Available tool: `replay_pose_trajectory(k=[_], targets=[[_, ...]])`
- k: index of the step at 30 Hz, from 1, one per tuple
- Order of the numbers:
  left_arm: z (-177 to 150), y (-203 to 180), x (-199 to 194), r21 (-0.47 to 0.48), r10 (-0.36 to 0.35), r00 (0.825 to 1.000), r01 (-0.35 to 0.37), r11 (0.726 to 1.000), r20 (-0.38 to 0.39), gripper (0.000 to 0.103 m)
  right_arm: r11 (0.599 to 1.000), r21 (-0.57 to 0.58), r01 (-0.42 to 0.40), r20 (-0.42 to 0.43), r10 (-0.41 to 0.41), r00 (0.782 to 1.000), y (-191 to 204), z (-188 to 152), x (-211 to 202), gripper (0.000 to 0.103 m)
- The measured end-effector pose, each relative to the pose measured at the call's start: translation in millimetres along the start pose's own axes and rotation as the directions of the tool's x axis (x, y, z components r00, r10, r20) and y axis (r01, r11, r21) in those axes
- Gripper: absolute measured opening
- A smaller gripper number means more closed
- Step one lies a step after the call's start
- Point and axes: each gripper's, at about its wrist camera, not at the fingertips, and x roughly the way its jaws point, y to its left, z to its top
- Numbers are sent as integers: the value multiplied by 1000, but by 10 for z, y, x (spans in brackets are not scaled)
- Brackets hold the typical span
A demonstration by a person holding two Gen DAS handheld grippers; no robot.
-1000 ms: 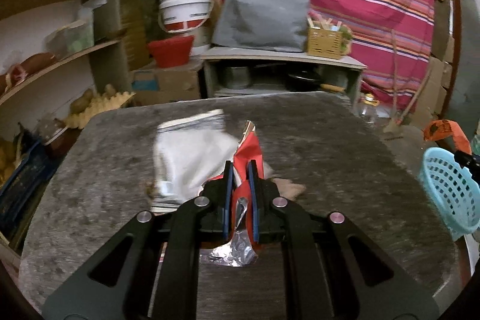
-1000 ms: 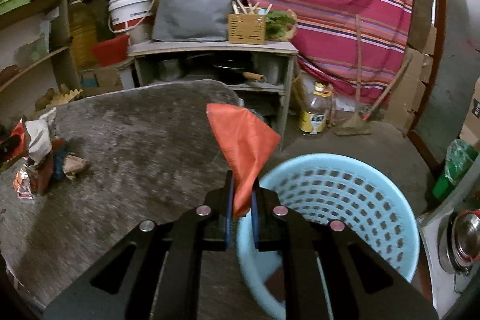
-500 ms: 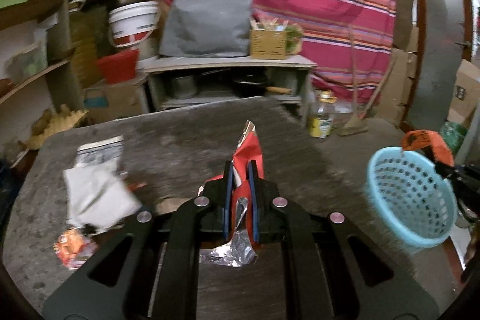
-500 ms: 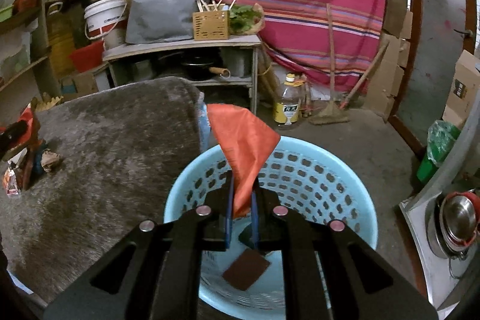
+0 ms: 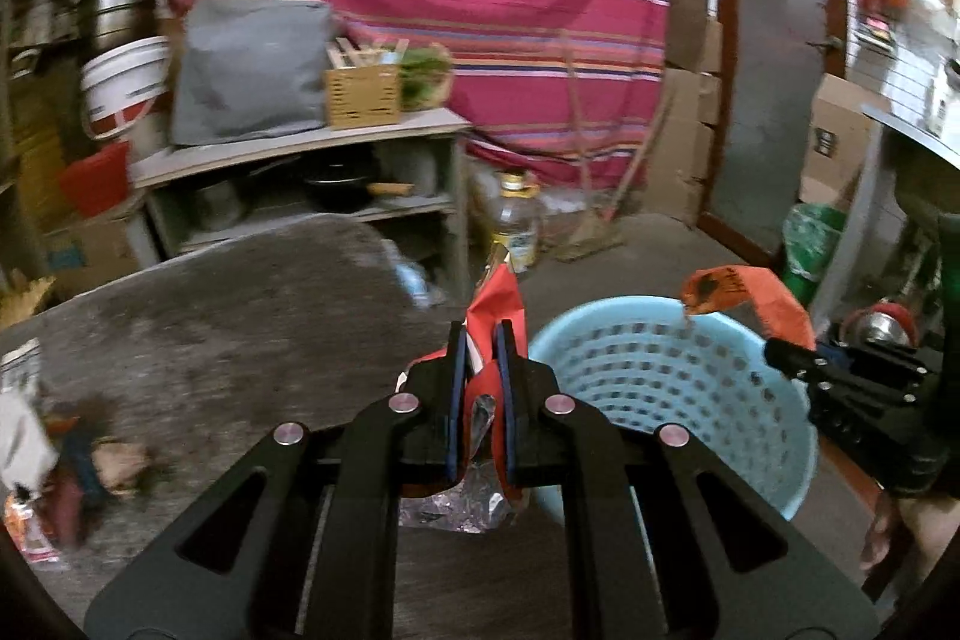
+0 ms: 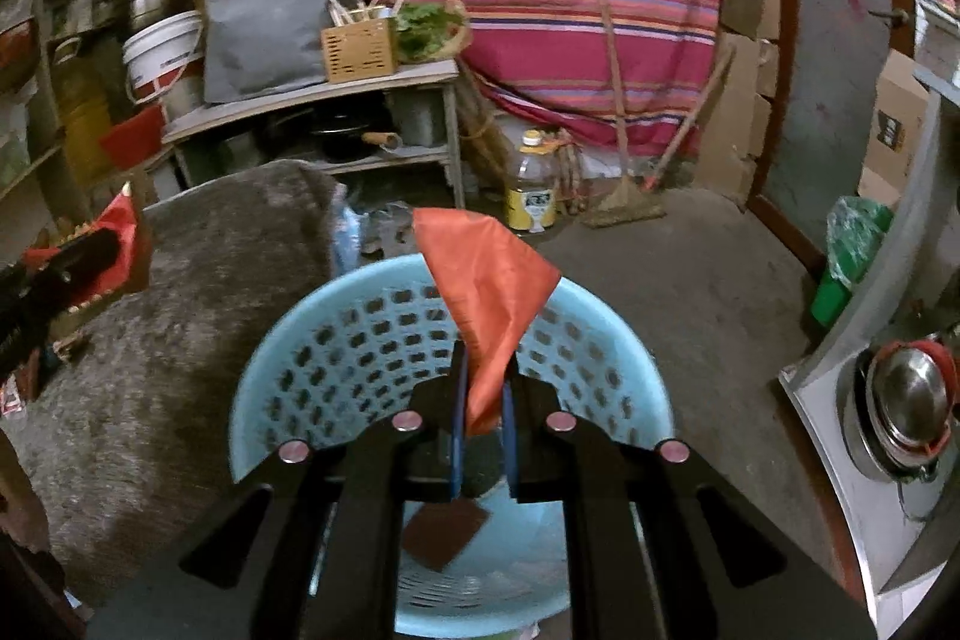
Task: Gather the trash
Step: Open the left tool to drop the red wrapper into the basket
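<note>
Grey fuzzy table (image 5: pixel 228 316) had crumpled wrappers (image 5: pixel 54 466) at its left edge; blue basket (image 6: pixel 336 334) stood on concrete floor (image 6: pixel 690 268) beside the table.

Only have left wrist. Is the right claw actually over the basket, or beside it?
Observer: Over it. The right wrist view looks past the right claw, shut on the orange wrapper, into the basket, with rim on both sides.
Operator: Anything in there already?
Observer: One brown square scrap on the bottom.
Operator: Where's my left claw from that side?
Observer: The left claw, holding the red wrapper, is above the table, short of the rim.
</note>
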Motion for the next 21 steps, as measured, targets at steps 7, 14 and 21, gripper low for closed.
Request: replay_pose_trajectory(k=[7, 14, 21], targets=[[-41, -472, 349, 41, -67, 997, 69, 997, -43, 11, 998, 63, 9, -9, -9, 1000, -327, -49, 23, 10], [-52, -556, 458, 53, -67, 995, 71, 996, -70, 41, 998, 69, -4, -19, 6, 1000, -344, -57, 74, 10], [-17, -138, 123, -7, 25, 1000, -25, 1000, -19, 83, 999, 47, -17, -35, 19, 999, -218, -57, 126, 10]])
